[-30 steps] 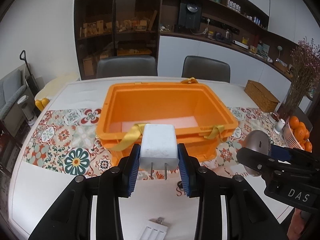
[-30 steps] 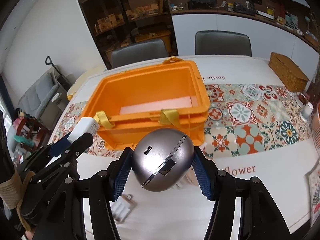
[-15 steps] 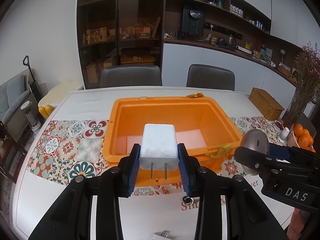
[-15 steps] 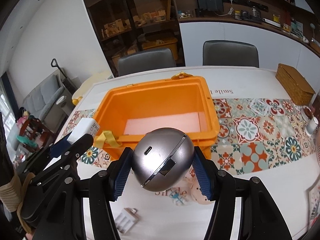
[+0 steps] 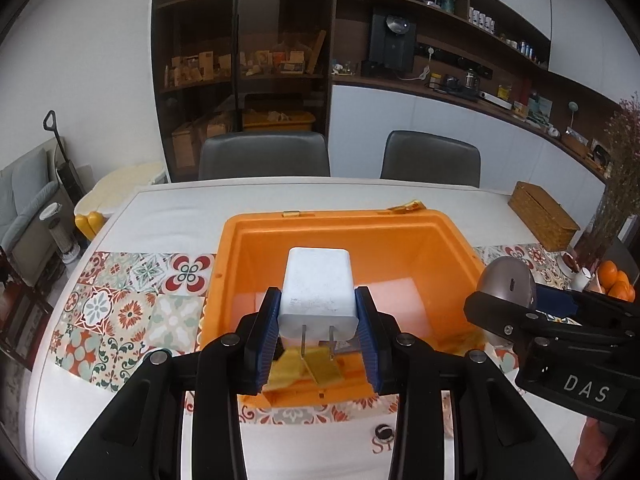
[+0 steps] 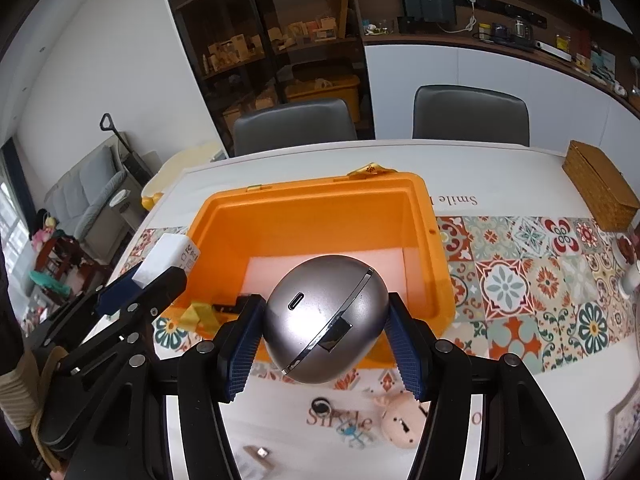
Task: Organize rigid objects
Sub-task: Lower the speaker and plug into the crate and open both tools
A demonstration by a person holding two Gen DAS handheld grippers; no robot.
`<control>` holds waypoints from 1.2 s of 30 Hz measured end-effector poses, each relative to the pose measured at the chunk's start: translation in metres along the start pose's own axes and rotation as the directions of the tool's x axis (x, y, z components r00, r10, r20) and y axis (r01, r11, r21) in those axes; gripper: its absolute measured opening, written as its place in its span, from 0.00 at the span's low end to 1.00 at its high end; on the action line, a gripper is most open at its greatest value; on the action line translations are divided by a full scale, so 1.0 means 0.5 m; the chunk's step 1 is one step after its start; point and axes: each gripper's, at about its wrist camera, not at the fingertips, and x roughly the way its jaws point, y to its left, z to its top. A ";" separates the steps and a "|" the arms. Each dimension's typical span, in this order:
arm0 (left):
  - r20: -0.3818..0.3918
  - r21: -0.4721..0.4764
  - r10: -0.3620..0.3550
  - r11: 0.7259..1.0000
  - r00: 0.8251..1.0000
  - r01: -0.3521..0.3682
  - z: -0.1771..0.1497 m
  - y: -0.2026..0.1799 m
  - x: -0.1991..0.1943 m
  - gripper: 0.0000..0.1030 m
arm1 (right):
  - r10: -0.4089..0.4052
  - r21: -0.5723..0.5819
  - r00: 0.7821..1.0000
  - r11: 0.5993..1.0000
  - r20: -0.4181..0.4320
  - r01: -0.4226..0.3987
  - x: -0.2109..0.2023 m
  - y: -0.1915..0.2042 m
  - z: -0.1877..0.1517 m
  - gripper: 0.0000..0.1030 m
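My left gripper [image 5: 317, 297] is shut on a white plug charger [image 5: 318, 280], prongs pointing back at the camera, above the near wall of the orange box [image 5: 340, 216]. My right gripper [image 6: 325, 305] is shut on a silver egg-shaped case [image 6: 324, 316], over the near edge of the same orange box [image 6: 304, 196]. Each gripper shows in the other's view: the silver case [image 5: 506, 284] at the right, the charger [image 6: 168, 256] at the left. The box floor is pale pink, with a small dark item [image 6: 230, 307] by its near left corner.
On the table [image 6: 500, 168] in front of the box lie a pink toy [image 6: 398, 420], a small black ring [image 6: 321, 405] and a white strip [image 6: 256, 454]. A wicker box [image 6: 600, 192] and oranges [image 5: 616, 284] stand at the right. Two chairs stand behind the table.
Both grippers have moved forward together from in front of the box to over its near edge, each keeping its object. The white strip has slid out of the left wrist view.
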 end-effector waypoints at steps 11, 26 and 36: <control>-0.076 -0.009 0.005 1.000 0.997 -0.005 0.043 0.008 0.095 0.36 | -0.027 0.001 0.999 1.000 -0.046 0.027 0.078 -0.012 0.062 0.58; -0.222 0.029 0.034 0.999 0.974 -0.028 0.072 0.007 0.218 0.36 | -0.090 -0.028 0.987 0.996 -0.137 0.087 0.170 -0.021 0.124 0.58; -0.314 0.033 0.028 0.999 0.949 -0.019 0.067 0.002 0.268 0.36 | -0.099 -0.029 0.977 0.995 -0.188 0.095 0.212 -0.024 0.135 0.58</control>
